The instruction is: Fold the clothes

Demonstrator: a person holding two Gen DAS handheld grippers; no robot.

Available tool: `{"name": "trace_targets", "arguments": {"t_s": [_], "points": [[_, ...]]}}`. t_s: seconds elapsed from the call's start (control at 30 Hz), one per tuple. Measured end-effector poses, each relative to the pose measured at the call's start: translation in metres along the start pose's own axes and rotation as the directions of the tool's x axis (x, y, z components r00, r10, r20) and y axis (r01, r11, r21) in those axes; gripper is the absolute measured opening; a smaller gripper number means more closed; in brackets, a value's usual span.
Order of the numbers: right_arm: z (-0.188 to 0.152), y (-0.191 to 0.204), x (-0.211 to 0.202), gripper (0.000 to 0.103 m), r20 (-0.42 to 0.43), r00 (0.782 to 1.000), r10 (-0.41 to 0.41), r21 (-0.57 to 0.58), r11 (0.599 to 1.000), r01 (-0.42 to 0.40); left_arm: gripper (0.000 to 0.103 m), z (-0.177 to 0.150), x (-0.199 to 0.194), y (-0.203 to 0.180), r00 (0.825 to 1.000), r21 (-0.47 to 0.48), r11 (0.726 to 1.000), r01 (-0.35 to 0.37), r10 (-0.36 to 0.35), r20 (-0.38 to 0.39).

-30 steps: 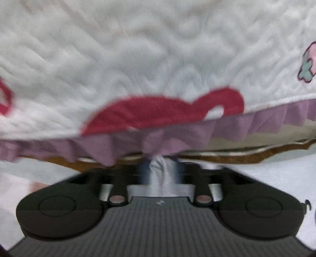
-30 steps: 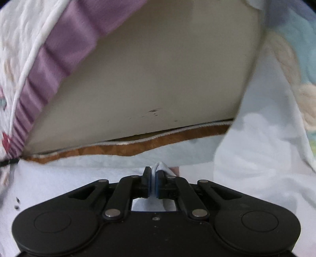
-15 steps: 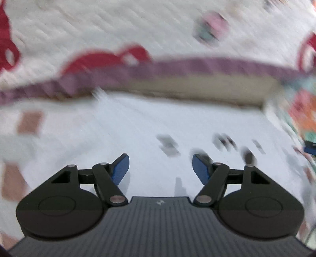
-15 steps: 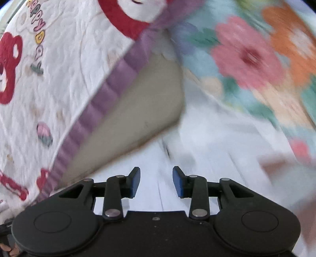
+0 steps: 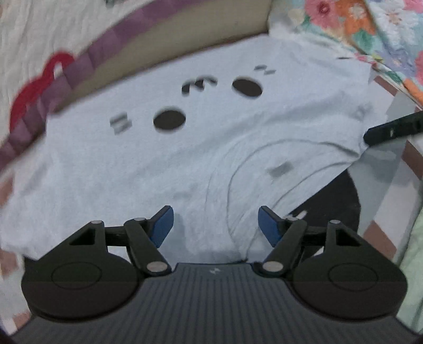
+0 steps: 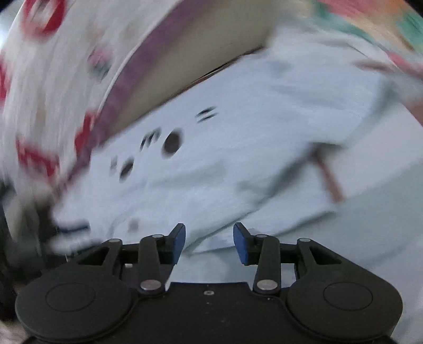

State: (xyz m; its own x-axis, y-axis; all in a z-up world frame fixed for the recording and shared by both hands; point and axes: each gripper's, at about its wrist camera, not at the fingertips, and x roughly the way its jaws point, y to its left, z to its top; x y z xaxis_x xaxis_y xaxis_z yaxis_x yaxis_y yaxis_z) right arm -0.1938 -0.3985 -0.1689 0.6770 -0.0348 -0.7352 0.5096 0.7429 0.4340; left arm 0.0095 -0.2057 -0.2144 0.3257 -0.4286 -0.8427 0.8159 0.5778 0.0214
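Quilt: a white quilted bed cover with red motifs and a purple ruffled edge (image 5: 79,63) is running from 9 to 12 o'clock in the left wrist view, with a beige side panel (image 5: 211,34) showing below the ruffle.
Garment: the pale blue-white cotton T-shirt with dark oval prints (image 5: 185,148) is lying spread flat in the middle of both views, its collar curve (image 5: 238,172) sitting near 5 o'clock of the shirt, just ahead of the left claw.
Left gripper (image 5: 215,225): its blue-padded jaws are standing wide apart and widening a little, nothing between them, hovering over the collar area without gripping.
Floral fabric: a bright flowered cloth (image 5: 370,23) is lying at 1 o'clock, touching the shirt's far edge.
Right gripper (image 6: 208,243): its jaws are opening, empty, poised over the shirt's near hem (image 6: 238,232) at 6 o'clock; this view is heavily blurred.
Dark bar: a black piece (image 5: 394,129) is entering at 3 o'clock in the left view, probably part of the other tool.
Risk: the shirt is already showing wrinkles near the collar, so a pinch taken there could be catching two layers and skewing the fold.
Risk: a grab made at speed could be missing the hem, or snagging the flowered cloth beside it.
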Motion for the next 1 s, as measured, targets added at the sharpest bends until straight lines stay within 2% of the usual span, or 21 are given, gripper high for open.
{"name": "trace_targets", "arguments": {"t_s": [0.03,0.1,0.17,0.23,0.27,0.3,0.43,0.57,0.63,0.67,0.7,0.73,0.8,0.87,0.9,0.93,1.0], "points": [[-0.001,0.014,0.007,0.050,-0.012,0.999,-0.030,-0.068,0.997,0.029,0.071,-0.001,0.004,0.004,1.000,-0.029,1.000,0.006,-0.007,-0.019],[-0.004,0.036,0.021,0.062,-0.001,0.993,-0.122,-0.176,0.977,0.120,0.073,-0.003,0.006,0.006,1.000,-0.037,0.999,0.013,-0.014,-0.027],[-0.006,0.042,0.029,0.067,0.019,0.987,-0.161,-0.195,0.967,0.162,0.070,-0.004,0.005,0.002,1.000,-0.009,1.000,0.010,-0.010,-0.019],[-0.006,0.042,0.033,0.067,0.046,0.985,-0.168,-0.184,0.967,0.174,0.038,-0.004,-0.001,-0.003,1.000,0.026,1.000,0.002,-0.001,-0.008],[-0.006,0.042,0.030,0.040,0.053,0.984,-0.171,-0.201,0.963,0.178,0.012,-0.005,-0.005,-0.006,1.000,0.043,0.999,-0.003,0.003,-0.003],[-0.006,0.043,0.026,0.015,0.060,0.983,-0.172,-0.224,0.958,0.181,0.011,-0.005,-0.008,-0.009,1.000,0.060,0.998,-0.007,0.007,0.002],[-0.009,0.050,0.008,0.013,0.067,0.983,-0.173,-0.318,0.930,0.185,0.011,-0.009,-0.023,-0.008,1.000,0.062,0.998,0.007,-0.007,-0.002],[-0.018,0.051,0.010,0.013,0.033,0.979,-0.200,-0.372,0.907,0.198,0.019,-0.012,-0.011,-0.010,0.996,0.066,0.998,0.009,-0.003,-0.089],[-0.021,0.049,0.015,0.015,0.024,0.977,-0.210,-0.381,0.902,0.203,0.028,-0.012,-0.013,-0.009,0.995,0.067,0.998,0.013,-0.006,-0.098],[-0.022,0.049,0.015,0.021,0.027,0.978,-0.208,-0.378,0.903,0.203,0.043,-0.012,-0.015,-0.008,0.995,0.066,0.998,0.016,-0.009,-0.101],[-0.022,0.050,0.015,0.022,0.011,0.978,-0.207,-0.376,0.906,0.196,0.047,-0.012,-0.018,-0.005,0.994,0.051,0.998,0.032,-0.027,-0.107],[-0.022,0.052,0.015,0.023,-0.012,0.978,-0.207,-0.375,0.908,0.187,0.047,-0.013,-0.021,0.003,0.992,0.011,0.998,0.065,-0.063,-0.110],[-0.022,0.058,0.013,0.026,-0.081,0.974,-0.212,-0.396,0.903,0.164,0.048,-0.016,-0.034,0.026,0.991,-0.099,0.989,0.107,-0.115,-0.075],[-0.021,0.067,0.009,0.026,-0.148,0.963,-0.227,-0.422,0.895,0.147,0.055,-0.020,-0.053,0.061,0.995,-0.246,0.964,0.099,-0.101,0.006],[-0.020,0.074,0.003,0.026,-0.142,0.966,-0.215,-0.434,0.891,0.135,0.061,-0.024,-0.060,0.082,0.996,-0.339,0.937,0.086,-0.078,0.039],[-0.018,0.081,-0.004,0.026,-0.131,0.971,-0.198,-0.446,0.887,0.121,0.062,-0.030,-0.067,0.107,0.997,-0.446,0.892,0.074,-0.048,0.068],[-0.008,0.095,-0.011,0.035,-0.093,0.986,-0.139,-0.463,0.883,0.080,0.062,-0.042,-0.075,0.156,0.996,-0.615,0.787,0.049,0.003,0.084]]}}
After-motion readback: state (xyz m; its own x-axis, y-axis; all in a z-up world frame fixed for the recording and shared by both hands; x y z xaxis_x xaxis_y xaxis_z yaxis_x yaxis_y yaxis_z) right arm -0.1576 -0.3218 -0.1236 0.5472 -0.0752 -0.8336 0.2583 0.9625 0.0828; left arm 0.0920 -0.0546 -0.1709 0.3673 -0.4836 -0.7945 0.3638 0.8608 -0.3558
